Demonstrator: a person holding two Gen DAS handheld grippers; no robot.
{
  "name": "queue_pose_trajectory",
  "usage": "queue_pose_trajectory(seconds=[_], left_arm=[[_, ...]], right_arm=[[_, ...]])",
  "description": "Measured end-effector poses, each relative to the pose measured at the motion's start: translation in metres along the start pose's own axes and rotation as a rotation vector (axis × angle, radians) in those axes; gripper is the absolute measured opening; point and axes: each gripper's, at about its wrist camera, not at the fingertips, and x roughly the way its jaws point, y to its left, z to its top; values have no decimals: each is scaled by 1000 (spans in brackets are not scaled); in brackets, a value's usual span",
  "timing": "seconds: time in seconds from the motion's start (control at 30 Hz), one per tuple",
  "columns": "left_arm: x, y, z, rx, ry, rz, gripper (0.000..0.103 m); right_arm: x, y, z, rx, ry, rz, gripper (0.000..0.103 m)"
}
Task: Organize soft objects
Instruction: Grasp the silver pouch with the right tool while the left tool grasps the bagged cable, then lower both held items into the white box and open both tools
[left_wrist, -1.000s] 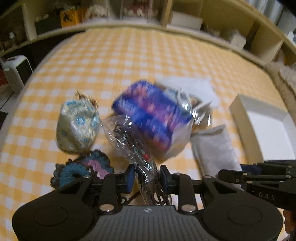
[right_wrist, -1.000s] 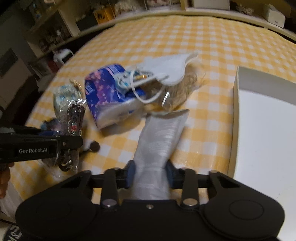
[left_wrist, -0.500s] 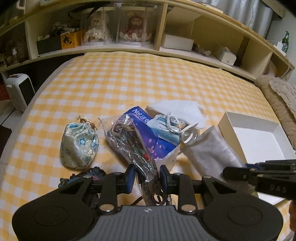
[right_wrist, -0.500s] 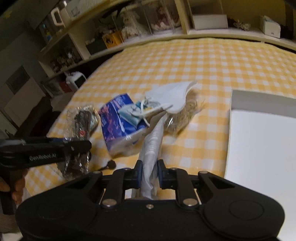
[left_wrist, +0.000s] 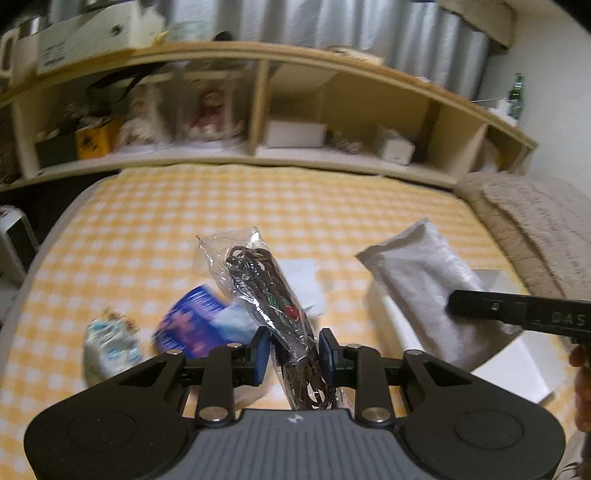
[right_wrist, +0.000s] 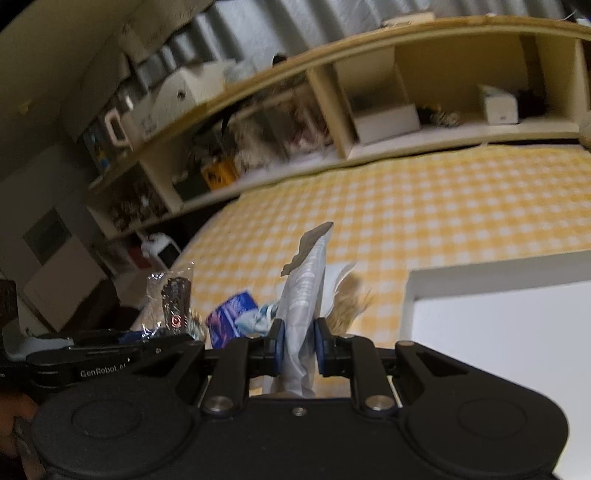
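Note:
My left gripper (left_wrist: 293, 349) is shut on a clear plastic bag of dark cords (left_wrist: 266, 291) and holds it above the yellow checked bed. My right gripper (right_wrist: 298, 345) is shut on a grey-white padded pouch (right_wrist: 304, 295), lifted upright; the pouch also shows in the left wrist view (left_wrist: 428, 280). A white open box (right_wrist: 498, 321) lies at the right; it also shows in the left wrist view (left_wrist: 517, 354). A blue tissue pack (left_wrist: 192, 325), a floral pouch (left_wrist: 109, 343) and a white mask (left_wrist: 299, 277) lie on the bed.
A wooden shelf unit (left_wrist: 295, 122) with boxes and dolls runs along the far side of the bed. A beige blanket (left_wrist: 535, 221) lies at the right. A white heater (left_wrist: 14, 243) stands off the bed's left edge. A tan fluffy item (right_wrist: 351, 299) lies behind the pouch.
Both grippers have risen and tilted up with their loads. The cord bag and the grey pouch have left the bed, and the pouch now hangs near the white box.

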Motion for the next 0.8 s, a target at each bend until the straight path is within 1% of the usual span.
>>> queue_pose_trajectory(seconds=[0.2, 0.37, 0.5, 0.6, 0.7, 0.8], left_arm=[[3, -54, 16, 67, -25, -96, 30], [20, -97, 20, 102, -11, -164, 30], [39, -129, 10, 141, 33, -225, 30], [58, -147, -3, 159, 85, -267, 30], [79, -155, -16, 144, 143, -303, 30], [102, -154, -33, 103, 203, -343, 30]], right_arm=[[-28, -35, 11, 56, -66, -33, 18], [-44, -68, 6, 105, -69, -85, 18], [-55, -94, -2, 149, -54, -126, 18], [-59, -112, -8, 199, -22, -155, 18], [-60, -124, -16, 247, 16, -182, 18], [-53, -129, -23, 272, 68, -200, 18]])
